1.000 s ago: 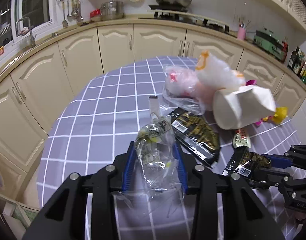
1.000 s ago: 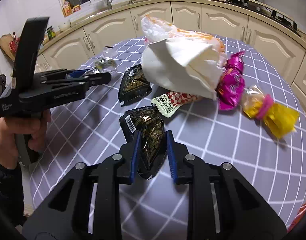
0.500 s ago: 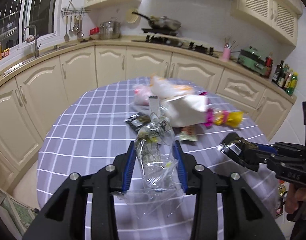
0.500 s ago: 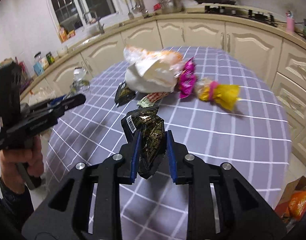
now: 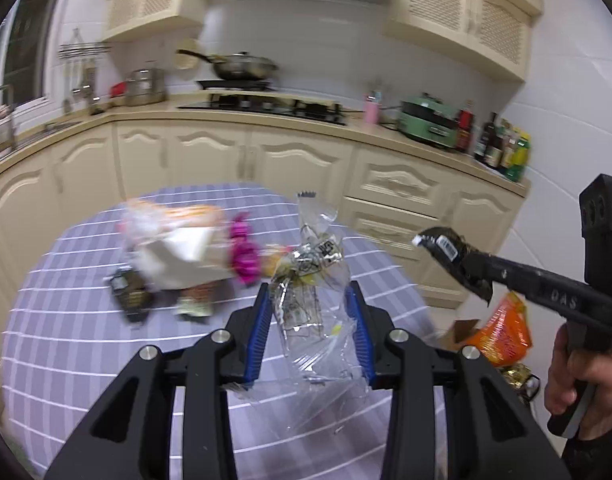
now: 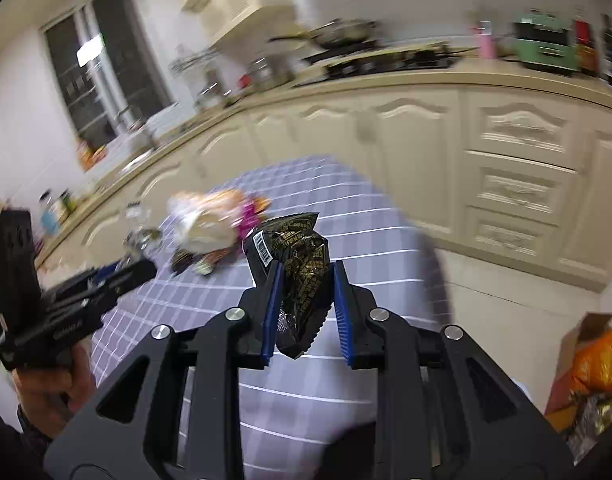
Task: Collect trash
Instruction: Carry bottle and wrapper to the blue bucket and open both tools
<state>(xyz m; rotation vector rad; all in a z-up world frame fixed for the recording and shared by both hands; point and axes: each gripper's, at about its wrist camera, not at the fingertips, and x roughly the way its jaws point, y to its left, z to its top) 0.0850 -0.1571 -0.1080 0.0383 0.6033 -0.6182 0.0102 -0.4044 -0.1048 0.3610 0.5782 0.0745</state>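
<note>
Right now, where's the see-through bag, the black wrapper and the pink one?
Clear bag [image 5: 306, 312]: left wrist view, crumpled middle.
Black wrapper [image 6: 301, 268]: right wrist view, printed front.
Pink wrapper [image 5: 245, 254]: left wrist view, middle.

Both tools are the same build: the matte black plastic left gripper [image 5: 310, 316] and its twin, the matte black right gripper [image 6: 305, 312], have chunky angular arms, ribbed blue pads [image 5: 257, 326] lining the fingers and round silver screws [image 5: 220, 335] at the pivots. Raised lettering runs along the side. A dark sleeve [image 5: 594, 454] covers the person's wrist.
</note>
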